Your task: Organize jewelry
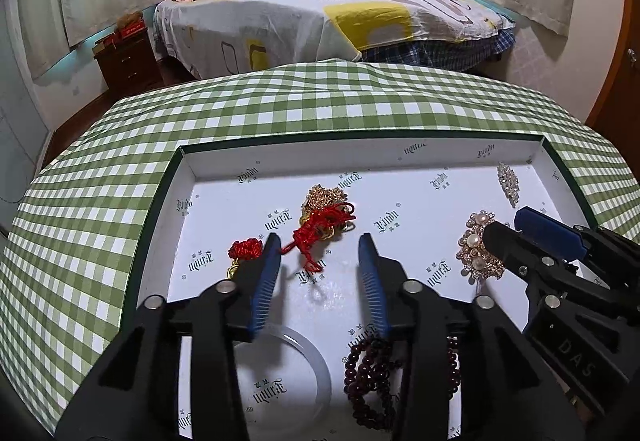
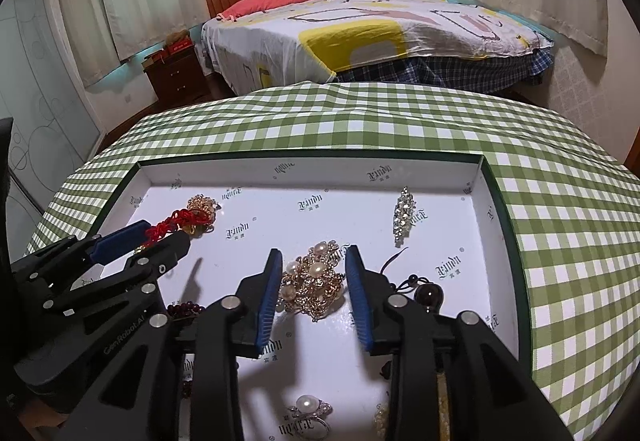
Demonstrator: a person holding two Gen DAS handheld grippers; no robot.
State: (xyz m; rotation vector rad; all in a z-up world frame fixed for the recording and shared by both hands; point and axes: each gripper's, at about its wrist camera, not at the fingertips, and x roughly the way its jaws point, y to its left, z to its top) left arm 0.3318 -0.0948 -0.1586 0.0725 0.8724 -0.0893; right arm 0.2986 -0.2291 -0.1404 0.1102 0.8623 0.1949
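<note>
- A gold-and-pearl brooch (image 2: 314, 287) is lying on the white tray (image 2: 486, 241) floor, sitting between the right claw's (image 2: 312, 265) blue pads, which are standing apart and not pressing on it.
- A red cord (image 1: 316, 229) tangled with a gold chain (image 1: 322, 197) is lying just ahead of the left claw (image 1: 320, 245), whose jaws are standing apart with nothing gripped.
- A red knot (image 1: 245, 250) is sitting just left of the left claw.
- A dark bead string (image 1: 370, 373) and a clear bangle (image 1: 304, 365) are lying beneath the left claw.
- A crystal pin (image 2: 404, 215) is resting ahead and right of the right claw; a pearl ring (image 2: 310, 411) is lying beneath it.
- The tray is sitting on a green checked cloth (image 2: 360, 121).
</note>
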